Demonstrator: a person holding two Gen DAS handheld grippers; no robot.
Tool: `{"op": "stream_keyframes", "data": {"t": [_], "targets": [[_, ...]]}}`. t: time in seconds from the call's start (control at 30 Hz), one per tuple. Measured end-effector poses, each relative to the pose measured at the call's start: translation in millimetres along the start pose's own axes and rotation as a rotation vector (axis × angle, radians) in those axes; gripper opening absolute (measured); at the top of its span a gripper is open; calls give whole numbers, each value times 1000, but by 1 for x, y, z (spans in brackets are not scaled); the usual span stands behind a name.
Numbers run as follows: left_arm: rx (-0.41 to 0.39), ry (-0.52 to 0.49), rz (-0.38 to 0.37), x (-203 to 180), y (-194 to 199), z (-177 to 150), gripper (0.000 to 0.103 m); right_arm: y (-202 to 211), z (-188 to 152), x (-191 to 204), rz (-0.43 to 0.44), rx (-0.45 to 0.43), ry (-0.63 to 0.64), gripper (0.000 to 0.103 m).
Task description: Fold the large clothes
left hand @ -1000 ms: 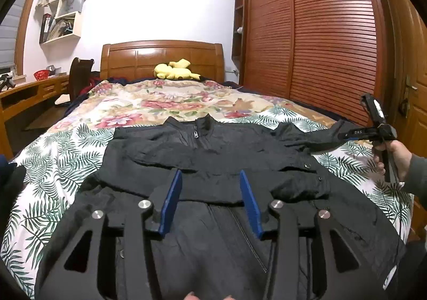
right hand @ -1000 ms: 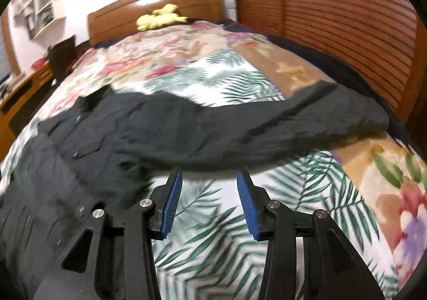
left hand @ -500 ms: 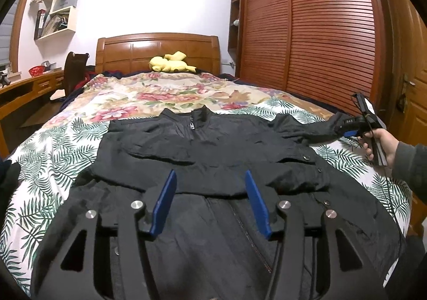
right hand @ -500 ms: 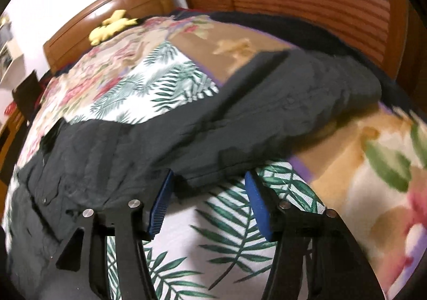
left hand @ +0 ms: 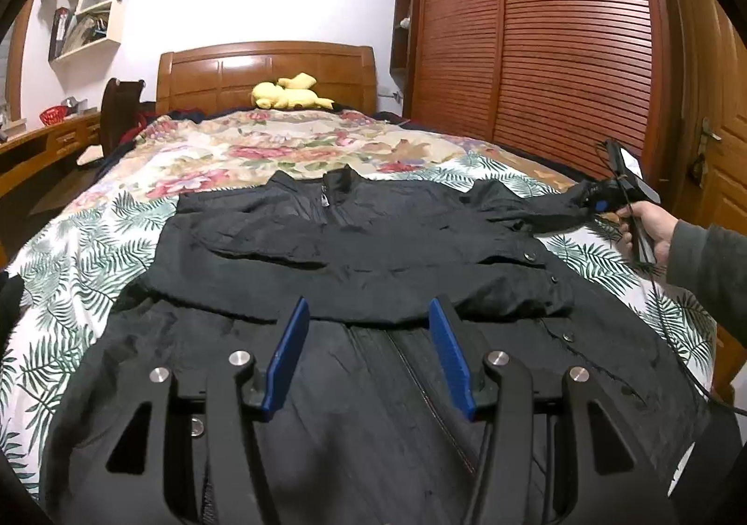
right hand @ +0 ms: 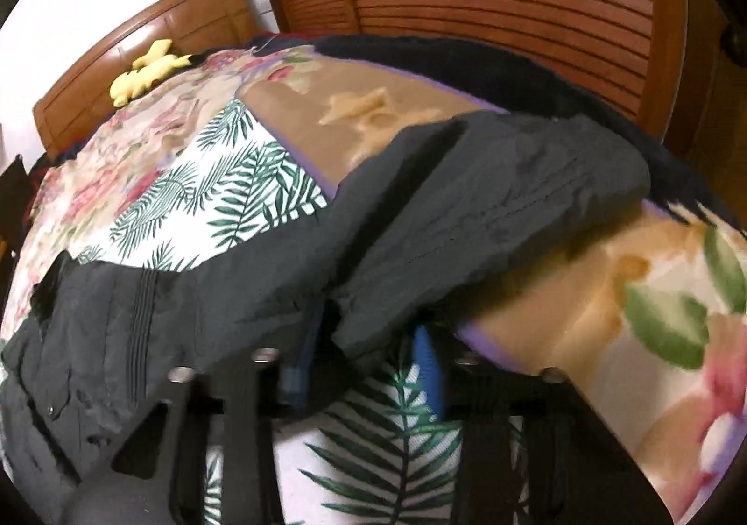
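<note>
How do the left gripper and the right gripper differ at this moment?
The left gripper has open jaws with nothing between them; the right gripper has closing jaws with the jacket sleeve between them. The left hangs above the jacket's body; the right is at the sleeve's edge. Both have blue pads.

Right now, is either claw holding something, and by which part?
The right claw is closing on the jacket, at the lower edge of its sleeve. The left claw is open and holds nothing.

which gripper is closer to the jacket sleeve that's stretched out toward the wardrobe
Right. The right gripper is closing on that sleeve; the left gripper hovers over the jacket's front, well away.
</note>
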State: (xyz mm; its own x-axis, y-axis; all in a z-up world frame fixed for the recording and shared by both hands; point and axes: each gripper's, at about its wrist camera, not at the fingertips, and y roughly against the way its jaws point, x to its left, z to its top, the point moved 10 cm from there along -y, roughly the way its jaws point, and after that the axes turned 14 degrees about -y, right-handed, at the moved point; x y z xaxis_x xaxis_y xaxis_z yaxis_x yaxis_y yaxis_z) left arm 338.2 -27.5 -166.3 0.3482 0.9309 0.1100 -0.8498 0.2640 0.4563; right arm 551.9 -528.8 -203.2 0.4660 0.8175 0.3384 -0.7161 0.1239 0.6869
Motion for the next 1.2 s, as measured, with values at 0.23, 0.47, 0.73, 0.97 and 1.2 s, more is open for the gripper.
{"op": "stream_keyframes", "data": {"t": [0.23, 0.47, 0.73, 0.97, 1.2], "targets": [[-1, 1, -9, -1, 5, -1, 53, 44, 16, 53, 94, -84, 110, 6], [0, -19, -1, -3, 11, -1, 53, 128, -6, 164, 291, -147, 298, 5], [-4, -29, 3, -4, 33, 1, 53, 239, -92, 284, 550, -192, 574, 5], [-18, -34, 20, 1, 49, 1, 53, 241, -185, 295, 593, -35, 707, 12], [-27, -31, 9, 0, 53, 3, 53, 196, -245, 250, 420, 93, 845, 24]]}}
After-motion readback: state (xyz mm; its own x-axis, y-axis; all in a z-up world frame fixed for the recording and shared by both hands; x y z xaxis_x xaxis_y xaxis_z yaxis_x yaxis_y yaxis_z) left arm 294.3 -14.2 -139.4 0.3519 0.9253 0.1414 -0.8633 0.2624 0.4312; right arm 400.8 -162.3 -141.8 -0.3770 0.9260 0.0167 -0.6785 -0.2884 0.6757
